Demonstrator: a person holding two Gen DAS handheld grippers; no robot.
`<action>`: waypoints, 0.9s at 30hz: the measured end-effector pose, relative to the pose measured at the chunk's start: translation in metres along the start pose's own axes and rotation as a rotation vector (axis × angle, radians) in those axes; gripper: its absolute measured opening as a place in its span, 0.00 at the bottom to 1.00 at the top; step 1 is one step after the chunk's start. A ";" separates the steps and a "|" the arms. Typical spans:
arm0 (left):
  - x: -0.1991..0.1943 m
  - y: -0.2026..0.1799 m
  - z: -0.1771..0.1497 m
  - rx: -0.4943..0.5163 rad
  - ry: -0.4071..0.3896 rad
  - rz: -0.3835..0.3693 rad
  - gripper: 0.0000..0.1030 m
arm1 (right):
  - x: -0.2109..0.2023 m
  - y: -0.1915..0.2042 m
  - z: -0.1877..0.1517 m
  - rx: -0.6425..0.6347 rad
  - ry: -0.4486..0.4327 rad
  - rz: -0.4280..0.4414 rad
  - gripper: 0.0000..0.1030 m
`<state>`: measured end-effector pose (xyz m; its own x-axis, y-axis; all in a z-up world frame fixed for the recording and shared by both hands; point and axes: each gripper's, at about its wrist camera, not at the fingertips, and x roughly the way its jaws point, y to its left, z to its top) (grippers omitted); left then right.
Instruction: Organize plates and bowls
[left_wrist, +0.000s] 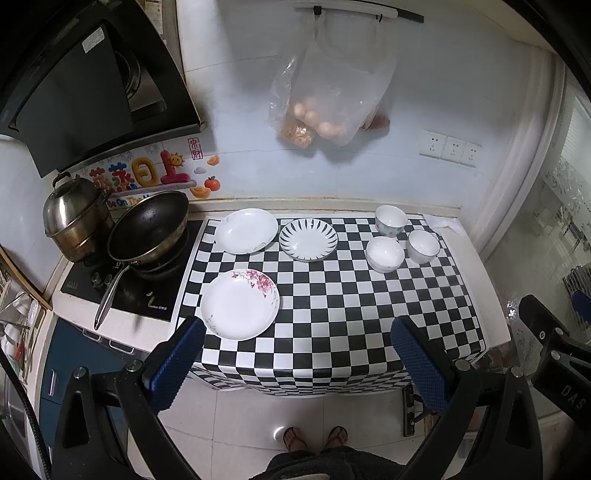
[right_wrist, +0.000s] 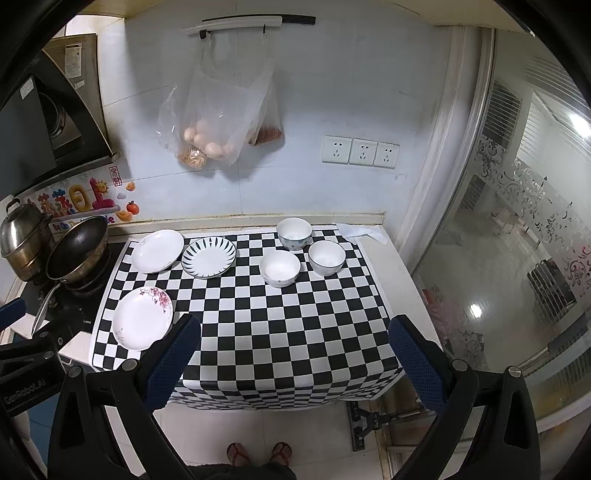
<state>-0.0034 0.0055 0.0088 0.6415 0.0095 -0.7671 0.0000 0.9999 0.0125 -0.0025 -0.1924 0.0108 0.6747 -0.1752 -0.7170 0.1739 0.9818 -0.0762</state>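
Observation:
On the checkered cloth (left_wrist: 332, 314) lie three plates: a floral plate (left_wrist: 240, 304) near the front left, a plain white plate (left_wrist: 246, 230) at the back left, and a black-striped plate (left_wrist: 308, 239) beside it. Three bowls stand at the back right: a patterned bowl (left_wrist: 390, 220), a white bowl (left_wrist: 385, 254) and a dark-rimmed bowl (left_wrist: 423, 246). The right wrist view shows the same plates (right_wrist: 143, 318) (right_wrist: 157, 251) (right_wrist: 209, 256) and bowls (right_wrist: 294, 233) (right_wrist: 279, 268) (right_wrist: 327, 257). My left gripper (left_wrist: 299, 332) and right gripper (right_wrist: 295, 332) are open and empty, held above the counter's front edge.
A black wok (left_wrist: 147, 230) and a steel steamer pot (left_wrist: 75, 218) sit on the stove at the left. Plastic bags with eggs (left_wrist: 325, 110) hang on the back wall. Wall sockets (right_wrist: 360, 151) are at the right. A glass door (right_wrist: 517, 221) bounds the right side.

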 end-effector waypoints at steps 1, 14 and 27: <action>0.000 0.004 -0.004 -0.004 0.001 0.000 1.00 | 0.000 0.000 0.000 0.000 0.001 0.000 1.00; 0.000 0.003 -0.006 -0.008 0.001 0.000 1.00 | -0.002 0.002 -0.008 -0.005 -0.001 0.001 1.00; 0.000 0.003 -0.005 -0.006 0.001 0.000 1.00 | -0.009 0.005 -0.006 0.007 0.000 0.003 1.00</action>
<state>-0.0074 0.0086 0.0054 0.6410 0.0092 -0.7675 -0.0045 1.0000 0.0082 -0.0115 -0.1853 0.0125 0.6751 -0.1724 -0.7173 0.1770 0.9818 -0.0694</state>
